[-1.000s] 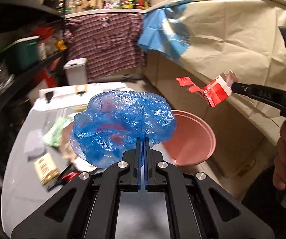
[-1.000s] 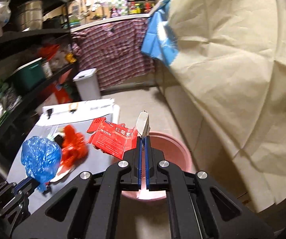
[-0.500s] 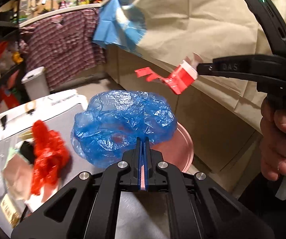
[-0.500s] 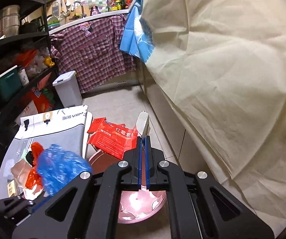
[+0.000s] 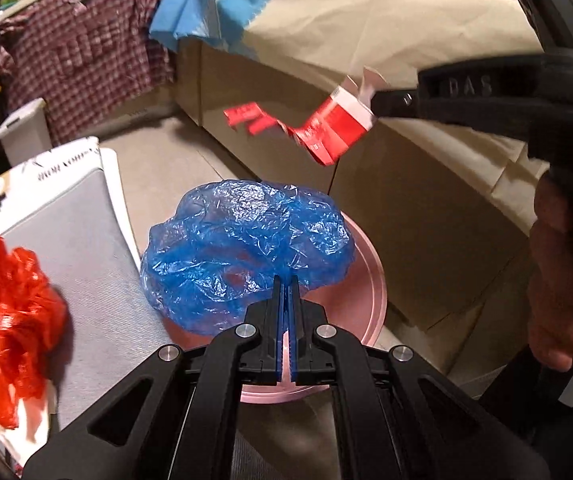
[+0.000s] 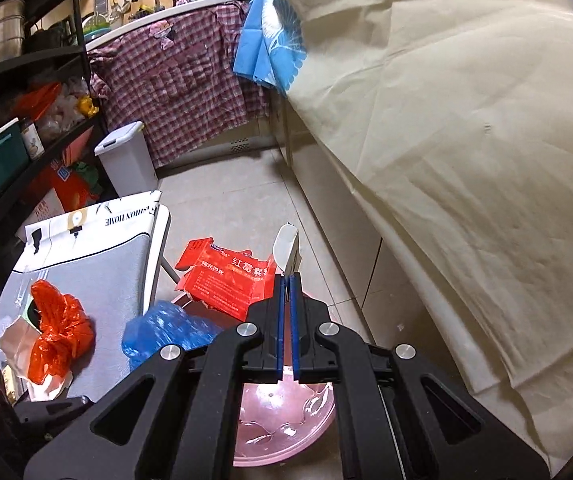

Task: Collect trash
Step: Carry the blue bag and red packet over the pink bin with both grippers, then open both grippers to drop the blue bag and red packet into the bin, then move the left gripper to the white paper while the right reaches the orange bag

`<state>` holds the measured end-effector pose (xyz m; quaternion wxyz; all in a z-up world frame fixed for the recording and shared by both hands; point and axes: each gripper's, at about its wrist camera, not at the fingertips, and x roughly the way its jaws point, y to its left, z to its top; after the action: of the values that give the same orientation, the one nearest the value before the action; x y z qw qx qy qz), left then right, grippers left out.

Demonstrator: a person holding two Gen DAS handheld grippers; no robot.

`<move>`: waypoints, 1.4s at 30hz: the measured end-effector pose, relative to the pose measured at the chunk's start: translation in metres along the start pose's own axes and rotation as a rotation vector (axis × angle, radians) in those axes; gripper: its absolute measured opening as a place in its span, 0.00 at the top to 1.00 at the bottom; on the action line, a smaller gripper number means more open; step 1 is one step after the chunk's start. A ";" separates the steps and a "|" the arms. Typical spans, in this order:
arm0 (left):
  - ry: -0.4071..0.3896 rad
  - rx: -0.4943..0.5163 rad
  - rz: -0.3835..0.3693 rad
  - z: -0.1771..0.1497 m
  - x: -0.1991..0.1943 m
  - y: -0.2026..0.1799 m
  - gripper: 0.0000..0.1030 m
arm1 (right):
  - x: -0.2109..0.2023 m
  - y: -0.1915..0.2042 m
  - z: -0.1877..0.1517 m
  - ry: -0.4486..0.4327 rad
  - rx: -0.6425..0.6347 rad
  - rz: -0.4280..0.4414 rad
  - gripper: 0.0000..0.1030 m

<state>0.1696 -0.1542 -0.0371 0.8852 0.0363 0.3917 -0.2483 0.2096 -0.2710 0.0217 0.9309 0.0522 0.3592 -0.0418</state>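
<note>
The left gripper [image 5: 285, 280] pinches the crumpled blue plastic bag [image 5: 246, 248]; the right gripper [image 6: 285, 280] pinches the red wrapper [image 6: 222, 280] — both have swung from the table [image 6: 98, 280] to above the pink basin [image 6: 282, 424], so release looks next.

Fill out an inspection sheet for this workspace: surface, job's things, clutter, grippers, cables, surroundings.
Surface: grey table top, a printed white bag at its far end.
Job's things: blue plastic bag and red wrapper both held above the pink basin on the floor.
Clutter: red plastic bag and torn paper scraps on the table.
Grippers: left gripper shut on the blue plastic bag; right gripper shut on the red wrapper.
Cables: nothing seen.
Surroundings: white lidded bin, plaid shirt, cream cloth, black shelving.
</note>
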 end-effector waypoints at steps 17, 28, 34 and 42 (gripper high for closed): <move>0.032 -0.077 0.005 -0.007 0.004 0.015 0.69 | 0.021 -0.004 0.003 0.039 0.017 0.001 0.59; -0.023 -0.121 0.051 -0.011 -0.039 0.030 0.69 | -0.005 0.002 -0.003 -0.030 0.000 0.037 0.59; -0.078 -0.138 0.082 -0.014 -0.079 0.034 0.69 | -0.024 0.017 -0.007 -0.070 -0.035 0.072 0.59; -0.122 -0.175 0.123 -0.030 -0.131 0.053 0.69 | -0.052 0.038 -0.016 -0.110 -0.048 0.147 0.62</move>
<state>0.0993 -0.0464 0.0279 0.9208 -0.0322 0.3543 -0.1600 0.1653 -0.2289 0.0475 0.9507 0.0534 0.3037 0.0324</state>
